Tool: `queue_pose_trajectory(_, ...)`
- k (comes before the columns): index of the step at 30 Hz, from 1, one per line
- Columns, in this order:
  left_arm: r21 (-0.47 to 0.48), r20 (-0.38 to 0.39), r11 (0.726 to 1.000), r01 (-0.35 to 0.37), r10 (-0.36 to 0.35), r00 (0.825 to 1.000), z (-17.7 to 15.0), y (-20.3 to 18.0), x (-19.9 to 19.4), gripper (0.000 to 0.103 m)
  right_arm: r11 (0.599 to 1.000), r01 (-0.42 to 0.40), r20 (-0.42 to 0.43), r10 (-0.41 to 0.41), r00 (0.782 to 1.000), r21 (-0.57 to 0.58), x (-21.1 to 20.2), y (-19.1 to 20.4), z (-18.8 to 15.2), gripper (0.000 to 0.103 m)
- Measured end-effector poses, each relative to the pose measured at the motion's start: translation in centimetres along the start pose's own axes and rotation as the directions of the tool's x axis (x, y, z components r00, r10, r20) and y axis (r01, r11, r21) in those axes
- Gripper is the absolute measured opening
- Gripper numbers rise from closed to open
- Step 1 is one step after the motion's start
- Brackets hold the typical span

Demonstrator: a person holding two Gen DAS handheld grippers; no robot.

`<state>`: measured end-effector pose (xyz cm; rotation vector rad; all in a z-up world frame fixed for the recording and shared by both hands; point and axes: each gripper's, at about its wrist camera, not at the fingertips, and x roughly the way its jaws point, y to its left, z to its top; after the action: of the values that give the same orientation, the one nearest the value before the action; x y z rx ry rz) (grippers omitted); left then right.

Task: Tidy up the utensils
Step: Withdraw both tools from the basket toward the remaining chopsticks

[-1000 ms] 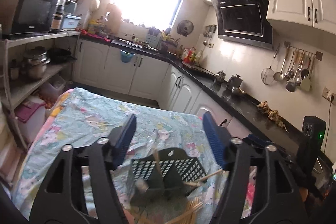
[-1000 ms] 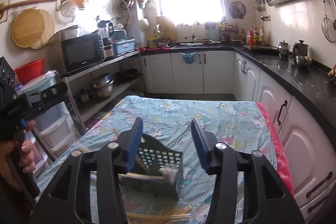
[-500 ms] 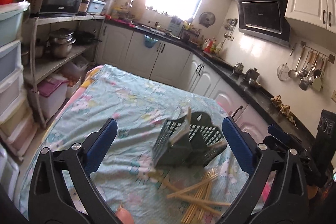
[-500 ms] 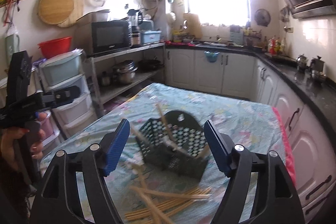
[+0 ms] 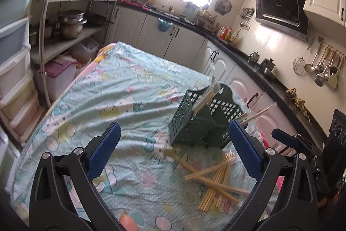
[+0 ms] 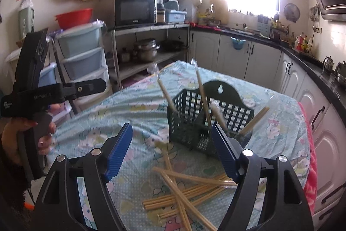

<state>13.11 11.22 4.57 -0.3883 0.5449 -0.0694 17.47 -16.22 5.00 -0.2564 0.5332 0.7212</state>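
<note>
- The left gripper is wide apart and holds nothing; its blue pads frame the cloth-covered desk from above, so it seems to wait and not to grasp.
- The right gripper is also spread open and empty. It looks down on the loose chopsticks, probably because these are the next things to pick up.
- The green basket is the holder for the utensils. It stands toward the right edge of the desk, with its tall back plate on the far side. Its open top faces up, so sticks can be dropped in from above.
- Some chopsticks already stand in the basket, wrapped in thin clear sleeves. They lean in different directions, because the compartments are wide and nothing keeps them upright.
- The loose chopsticks lie in a crossed pile on the cloth, just in front of the basket, between it and the near edge of the desk. In the left view the pile is below the basket and to the right.
- My judgement: the task is partly done, as most sticks are not yet in the holder.
- The crossed sticks may be difficult. If one is lifted from below the pile, the others can roll or scatter.
- The cloth is wrinkled, so a thin stick lying flat may be hard to pinch.
</note>
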Motion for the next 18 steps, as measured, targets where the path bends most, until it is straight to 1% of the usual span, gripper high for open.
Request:
queue_pose_trajectory(9,-0.025,-0.060,1.000,-0.014,0.012,0.998,-1.9,1.0,1.2,0.092,0.999,-0.001,-0.083,-0.003,0.997,-0.053,1.8,0.5,-2.5,0.073)
queue_pose_trajectory(14,-0.041,-0.098,0.999,-0.020,0.016,0.995,-2.9,1.6,1.9,0.092,0.996,0.012,-0.160,-0.026,0.987,-0.086,3.2,0.4,-4.4,0.073)
queue_pose_trajectory(18,-0.071,-0.143,0.997,-0.025,0.014,0.990,-3.8,2.4,2.8,0.092,0.994,0.011,-0.206,-0.033,0.978,-0.106,3.9,0.4,-5.7,0.072)
